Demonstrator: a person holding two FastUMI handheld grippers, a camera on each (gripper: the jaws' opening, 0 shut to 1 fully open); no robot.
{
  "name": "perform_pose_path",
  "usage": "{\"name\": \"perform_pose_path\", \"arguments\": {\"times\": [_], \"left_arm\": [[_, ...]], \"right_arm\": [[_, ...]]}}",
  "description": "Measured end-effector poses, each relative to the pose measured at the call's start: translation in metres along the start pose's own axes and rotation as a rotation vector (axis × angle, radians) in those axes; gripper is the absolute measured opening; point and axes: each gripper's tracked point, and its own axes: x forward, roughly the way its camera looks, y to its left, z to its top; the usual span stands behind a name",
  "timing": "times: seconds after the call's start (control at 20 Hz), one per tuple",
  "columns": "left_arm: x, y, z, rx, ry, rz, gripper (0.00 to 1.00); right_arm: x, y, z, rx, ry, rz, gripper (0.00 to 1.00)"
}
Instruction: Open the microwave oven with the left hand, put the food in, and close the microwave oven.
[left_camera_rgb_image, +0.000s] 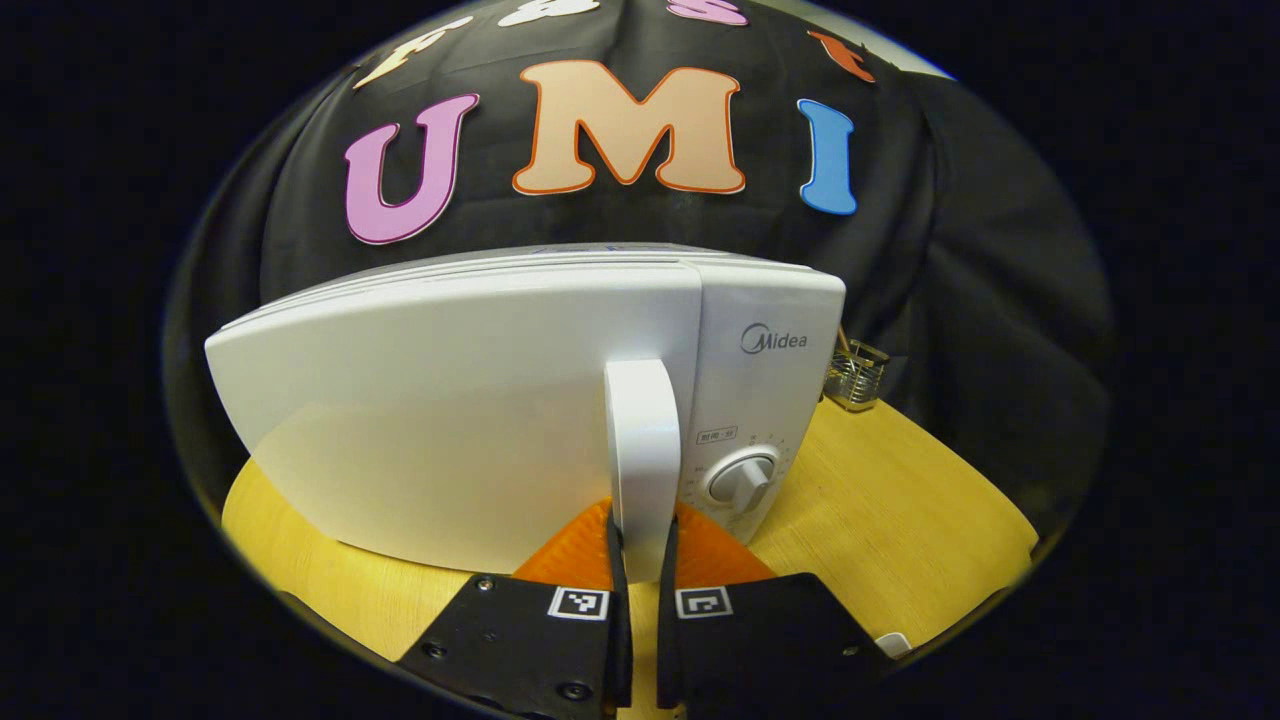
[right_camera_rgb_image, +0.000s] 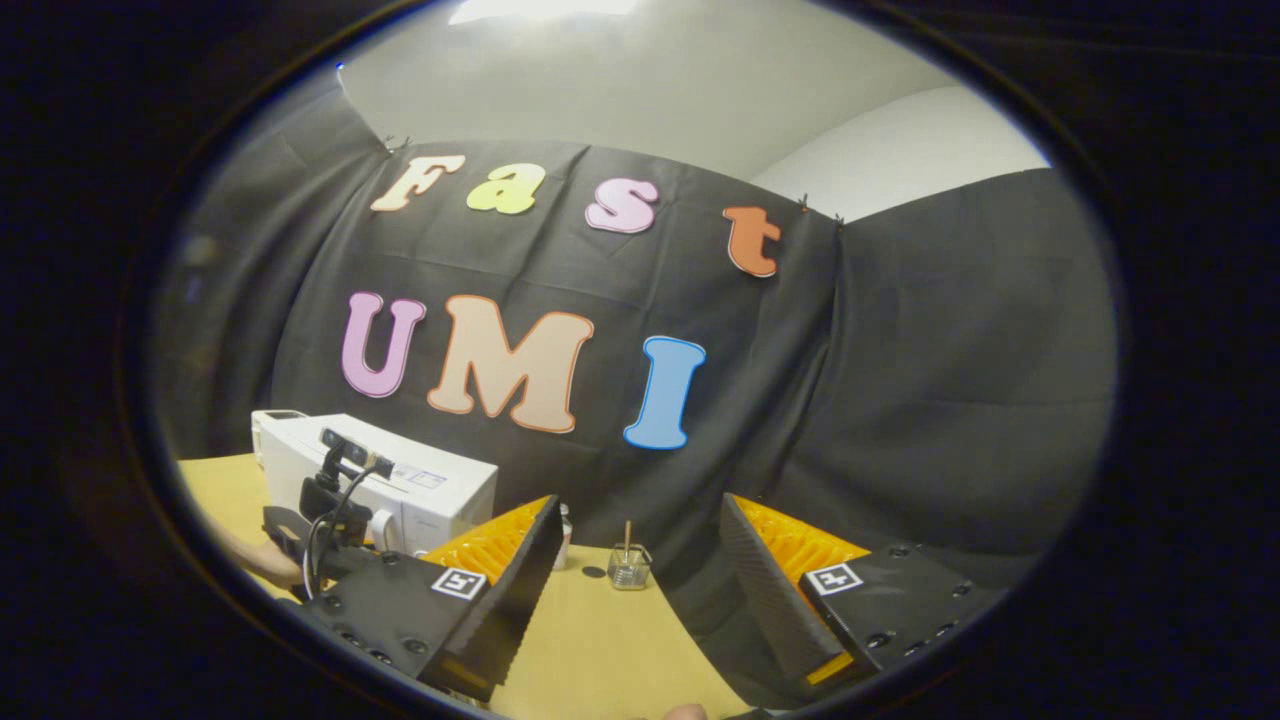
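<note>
The left gripper (left_camera_rgb_image: 641, 560) pinches the door handle (left_camera_rgb_image: 643, 440) of the microwave (left_camera_rgb_image: 450, 400) on the table (left_camera_rgb_image: 900, 500). Pull steadily along the door's arc. The right gripper (right_camera_rgb_image: 640, 590) hangs spread, empty.

Right gripper (right_camera_rgb_image: 640, 590) agape, microwave (right_camera_rgb_image: 400, 480) beyond

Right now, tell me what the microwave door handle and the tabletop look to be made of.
Door handle: apparently glossy white moulded plastic, smooth with soft highlights, held between the left gripper fingers. Tabletop: looks like light wood or wood-look laminate, matte, with faint grain lines.
</note>
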Motion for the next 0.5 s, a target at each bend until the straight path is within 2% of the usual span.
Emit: {"name": "perform_pose_path", "arguments": {"times": [0.1,0.15,0.25,0.4,0.5], "left_arm": [[-0.018,-0.002,-0.019,-0.033,0.046,0.018,0.07],[-0.030,-0.001,-0.014,-0.020,-0.013,0.012,0.07],[-0.055,0.001,-0.027,0.013,-0.019,-0.016,0.07],[-0.087,0.005,-0.044,-0.029,0.006,-0.063,0.07],[-0.110,0.013,-0.051,-0.012,-0.006,-0.079,0.08]], "right_arm": [[-0.002,0.001,-0.001,-0.007,0.001,0.007,0.94],[-0.003,-0.001,-0.001,-0.016,-0.001,0.001,0.94],[-0.004,0.000,-0.003,-0.004,0.000,0.000,0.94],[0.000,0.017,-0.012,0.007,0.022,0.042,0.95],[0.002,0.030,-0.010,0.000,0.019,0.077,0.95]]}}
